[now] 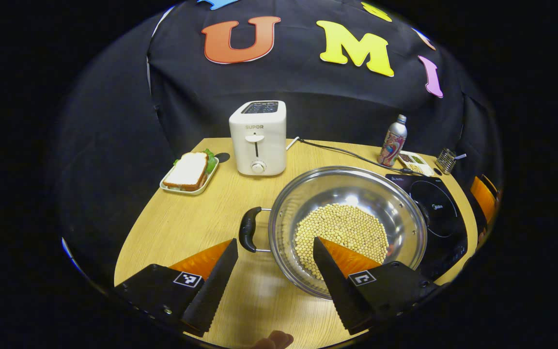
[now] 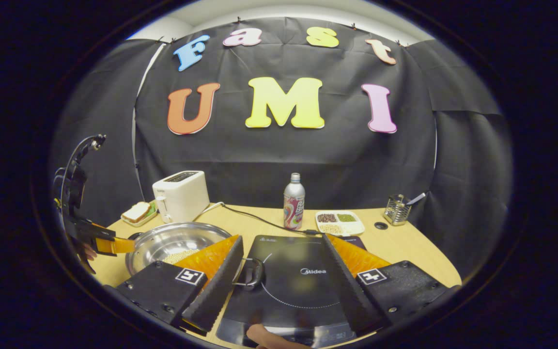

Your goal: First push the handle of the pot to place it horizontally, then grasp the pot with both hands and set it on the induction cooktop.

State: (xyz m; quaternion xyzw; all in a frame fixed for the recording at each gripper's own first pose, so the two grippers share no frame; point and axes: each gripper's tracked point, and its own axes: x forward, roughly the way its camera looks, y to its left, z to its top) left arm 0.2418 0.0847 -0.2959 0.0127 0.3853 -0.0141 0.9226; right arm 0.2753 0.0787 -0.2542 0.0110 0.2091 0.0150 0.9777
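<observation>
Both hand-held grippers, left (image 1: 275,271) and right (image 2: 284,271), gape empty; the bean-laden steel pot (image 1: 347,228) ahead looks heavy and slick, so grip its loop handles (image 1: 249,229).

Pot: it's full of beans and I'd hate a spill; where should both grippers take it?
By its two loop handles: left gripper on the near-left handle, right gripper on the opposite handle by the cooktop. They stick out level from the pot.
</observation>
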